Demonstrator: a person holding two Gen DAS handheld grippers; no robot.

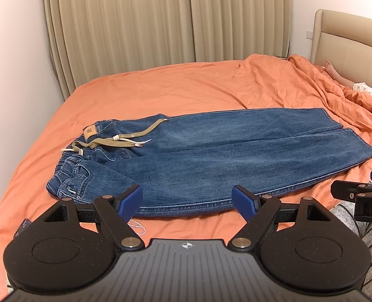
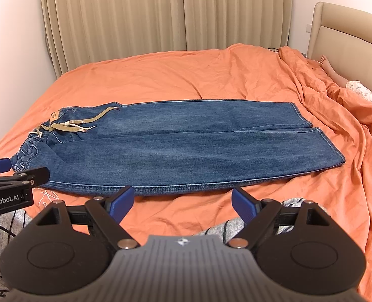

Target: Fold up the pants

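Observation:
Blue jeans [image 1: 211, 156] lie on the orange bed, folded lengthwise with one leg on the other, waistband and tan drawstring [image 1: 120, 138] at left, hems at right. They also show in the right wrist view [image 2: 173, 143]. My left gripper [image 1: 187, 201] is open and empty, just short of the jeans' near edge toward the waist end. My right gripper [image 2: 181, 201] is open and empty, just short of the near edge toward the middle. Each gripper's side shows in the other view: the right gripper [image 1: 362, 196] and the left gripper [image 2: 9, 176].
The orange bedsheet [image 2: 160, 75] covers the bed, with a rumpled orange duvet [image 2: 337, 105] at right. A person's foot [image 2: 324, 61] lies by the beige headboard [image 2: 349, 37]. Beige curtains [image 2: 160, 12] hang behind. Grey patterned fabric [image 2: 211, 229] lies at the near edge.

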